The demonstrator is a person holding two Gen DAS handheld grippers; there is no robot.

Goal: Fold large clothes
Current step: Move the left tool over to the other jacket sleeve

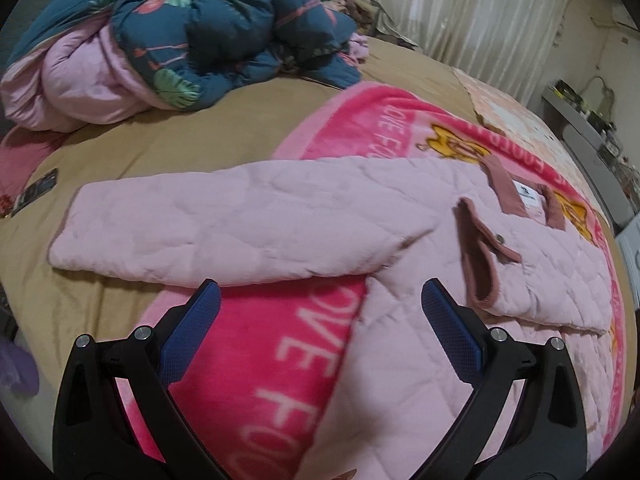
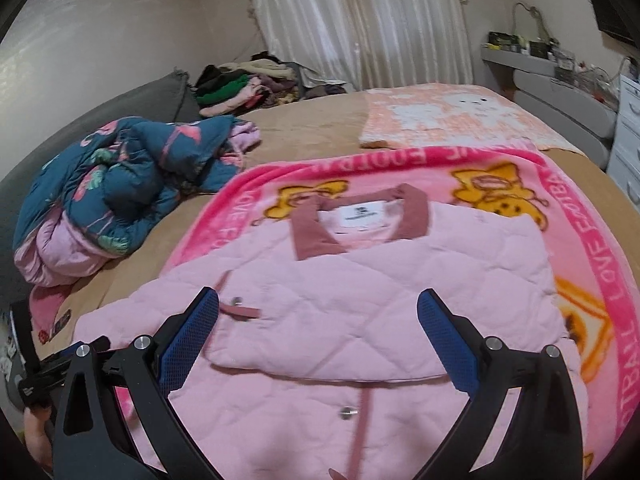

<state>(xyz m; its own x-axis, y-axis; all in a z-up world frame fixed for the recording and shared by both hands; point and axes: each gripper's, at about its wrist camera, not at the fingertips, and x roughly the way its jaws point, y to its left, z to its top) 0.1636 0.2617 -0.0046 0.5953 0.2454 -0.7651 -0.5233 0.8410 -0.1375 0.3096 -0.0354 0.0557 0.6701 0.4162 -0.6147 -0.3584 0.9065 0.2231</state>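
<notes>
Both claws hang spread and empty, the left claw (image 1: 320,304) and right claw (image 2: 318,312) over the pink quilted jacket (image 2: 360,300). It lies on a pink blanket (image 2: 600,280) on the bed (image 1: 132,148), one sleeve (image 1: 224,228) stretched sideways.

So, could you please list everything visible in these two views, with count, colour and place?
quilted jacket: one, pale pink with a dusty-rose collar, flat on the blanket, one sleeve stretched out to the left
blanket: one, hot pink with yellow cartoon figures, spread on the bed
bed cover: one, tan
duvet: one, teal floral with pink lining, bunched at the left
patterned cloth: one, peach and white, far end of the bed
clothes pile: one, mixed colours, by the curtain
curtain: white, back wall
left hand-held gripper: black, blue pads, open
right hand-held gripper: same, open
</notes>
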